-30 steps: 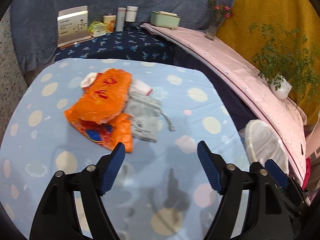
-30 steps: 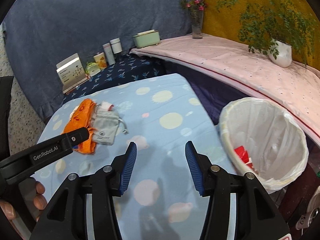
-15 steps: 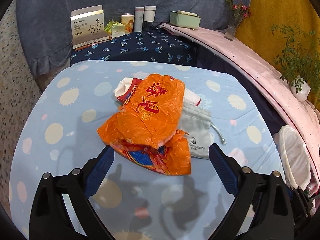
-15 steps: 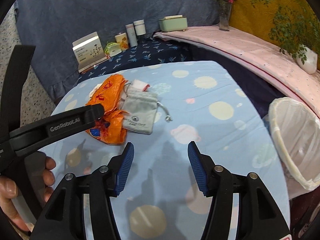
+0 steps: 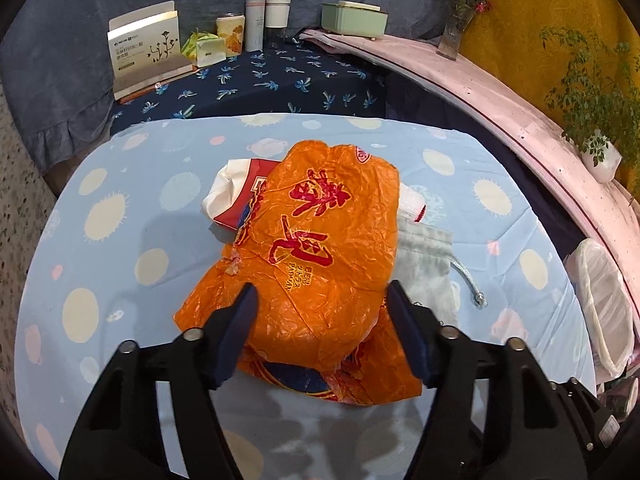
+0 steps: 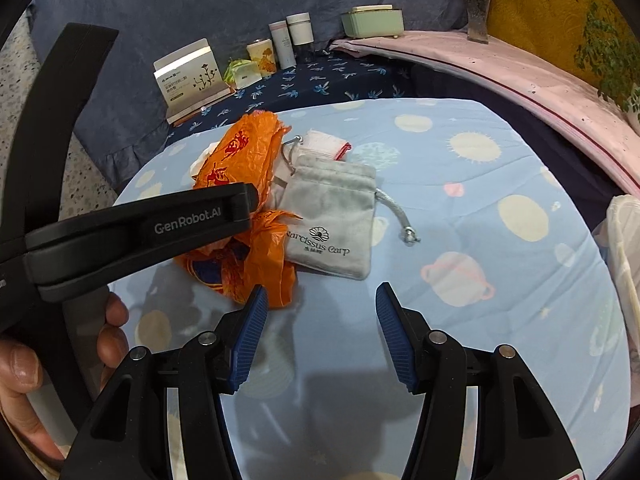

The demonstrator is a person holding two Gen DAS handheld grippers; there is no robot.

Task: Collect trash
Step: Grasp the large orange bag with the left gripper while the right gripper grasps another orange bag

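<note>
A crumpled orange plastic bag (image 5: 320, 248) lies on the blue spotted tablecloth (image 5: 120, 280), over a white and red wrapper (image 5: 236, 196). My left gripper (image 5: 321, 298) straddles the bag's near part; its jaws are closing and the bag is between them, uncrushed. A grey drawstring pouch (image 6: 332, 220) lies right of the bag, with a white cloth (image 6: 324, 144) behind it. My right gripper (image 6: 322, 300) stands open over bare tablecloth, just short of the pouch. The left gripper's finger (image 6: 192, 216) crosses the right wrist view above the bag (image 6: 244, 156).
A white-lined trash bin (image 5: 604, 304) stands off the table's right edge. Behind, on dark blue cloth, stand a box (image 5: 148, 52), small cartons and bottles (image 5: 264, 20). A pink ledge (image 5: 500, 80) carries a green box, a vase and a potted plant. A hand (image 6: 24, 380) holds the left gripper.
Both grippers have moved forward and down toward the pile. The left gripper's jaws opened wide, then narrowed around the orange bag. The right gripper's jaws kept about the same gap.
</note>
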